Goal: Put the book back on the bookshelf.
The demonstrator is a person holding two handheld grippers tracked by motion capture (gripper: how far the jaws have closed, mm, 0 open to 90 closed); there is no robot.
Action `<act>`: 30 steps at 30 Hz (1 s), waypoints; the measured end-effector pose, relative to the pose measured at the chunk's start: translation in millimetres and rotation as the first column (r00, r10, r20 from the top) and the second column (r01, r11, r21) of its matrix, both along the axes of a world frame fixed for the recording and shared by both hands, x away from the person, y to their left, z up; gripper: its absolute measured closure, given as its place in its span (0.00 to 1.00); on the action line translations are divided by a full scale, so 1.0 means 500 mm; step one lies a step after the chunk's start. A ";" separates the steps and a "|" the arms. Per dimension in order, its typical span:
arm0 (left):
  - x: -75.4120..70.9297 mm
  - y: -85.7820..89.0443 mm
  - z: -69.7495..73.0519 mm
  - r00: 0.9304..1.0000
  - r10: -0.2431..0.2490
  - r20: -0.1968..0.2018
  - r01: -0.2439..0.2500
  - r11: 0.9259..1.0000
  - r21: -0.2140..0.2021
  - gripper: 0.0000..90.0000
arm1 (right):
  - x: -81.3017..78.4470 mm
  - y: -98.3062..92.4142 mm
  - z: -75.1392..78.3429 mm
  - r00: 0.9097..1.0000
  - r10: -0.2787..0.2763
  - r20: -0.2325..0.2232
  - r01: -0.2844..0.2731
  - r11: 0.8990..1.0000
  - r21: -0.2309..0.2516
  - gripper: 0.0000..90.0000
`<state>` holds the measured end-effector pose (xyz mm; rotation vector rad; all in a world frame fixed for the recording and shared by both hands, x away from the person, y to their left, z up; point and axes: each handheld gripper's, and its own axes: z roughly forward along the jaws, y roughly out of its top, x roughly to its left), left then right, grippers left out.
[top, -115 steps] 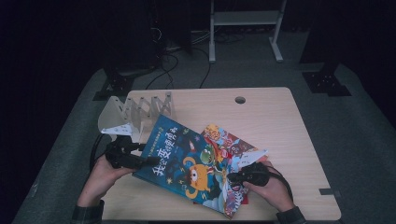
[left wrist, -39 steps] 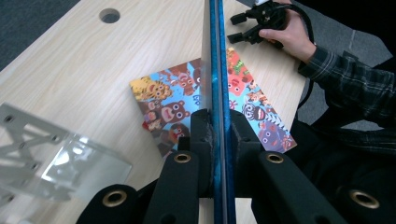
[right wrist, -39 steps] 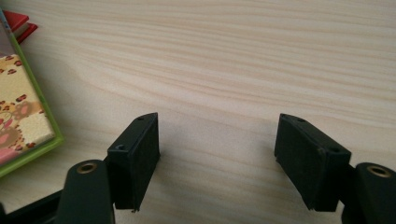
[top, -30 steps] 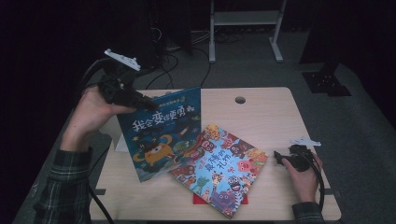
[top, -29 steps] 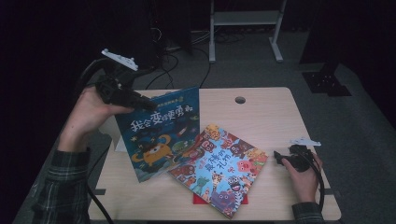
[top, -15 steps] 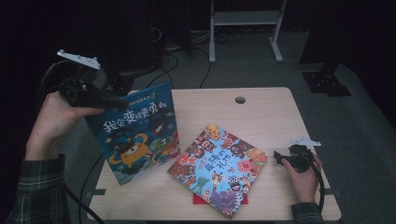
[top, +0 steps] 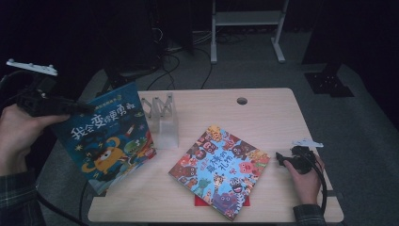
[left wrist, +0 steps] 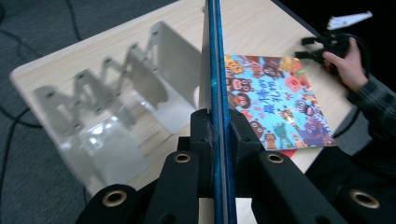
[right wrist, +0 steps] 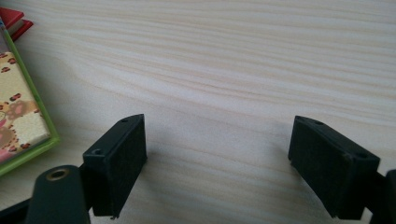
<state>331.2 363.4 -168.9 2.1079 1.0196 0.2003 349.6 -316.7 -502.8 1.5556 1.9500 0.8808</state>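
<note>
Right gripper (top: 282,159) sits low on the table (top: 263,117) at the near right edge, jaws spread wide with nothing but bare wood between them, seen clearly in the right gripper view (right wrist: 217,172). Just to its left lies the colourful animal book (top: 219,170), flat, cover up, stacked on a red book (top: 203,201) whose edge peeks out underneath at the near side. The green-edged corner in the right gripper view is probably that same stack; too little of it shows to be sure.

Left gripper (top: 77,107) is raised off the left edge of the table, jaws clamped tight on the blue picture book (top: 107,136); the left gripper view (left wrist: 217,135) shows the pads pressing both sides of the book's thin edge. The blue book hangs upright, tilted, cover facing the camera, its lower corner near or over the table's left front corner, beside the rack.

Further back, the pale slotted book rack (top: 162,117) stands on the table's left half, slots empty.
</note>
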 end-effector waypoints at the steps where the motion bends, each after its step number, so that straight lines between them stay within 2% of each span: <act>1: -0.003 0.010 -0.001 1.000 0.017 0.000 -0.017 1.000 -0.004 0.92 | 0.000 0.000 0.000 1.000 0.000 0.000 0.000 1.000 0.000 0.20; 5: -0.009 0.048 -0.005 0.998 0.062 -0.001 -0.062 0.998 -0.008 0.92 | 0.000 0.000 0.000 1.000 0.000 0.000 0.000 1.000 0.000 0.20; 13: -0.002 0.090 -0.021 0.987 0.163 0.010 -0.163 0.987 0.001 0.92 | 0.000 0.000 0.000 1.000 -0.001 0.000 0.001 1.000 0.000 0.20; 22: 0.042 0.082 -0.045 0.973 0.225 0.048 -0.226 0.974 0.021 0.92 | 0.000 0.000 0.000 1.000 -0.003 0.000 0.003 1.000 0.001 0.20; 24: 0.051 0.080 -0.049 0.971 0.231 0.067 -0.233 0.972 0.025 0.92 | 0.000 0.000 0.000 1.000 -0.002 0.000 0.002 1.000 0.001 0.20; 28: 0.076 0.081 -0.059 0.964 0.248 0.097 -0.251 0.968 0.015 0.92 | 0.000 0.000 0.000 1.000 -0.002 0.000 0.002 1.000 0.001 0.20; 30: 0.087 0.080 -0.065 0.958 0.262 0.115 -0.264 0.964 0.001 0.92 | 0.000 0.000 0.000 1.000 -0.002 0.000 0.002 1.000 0.001 0.20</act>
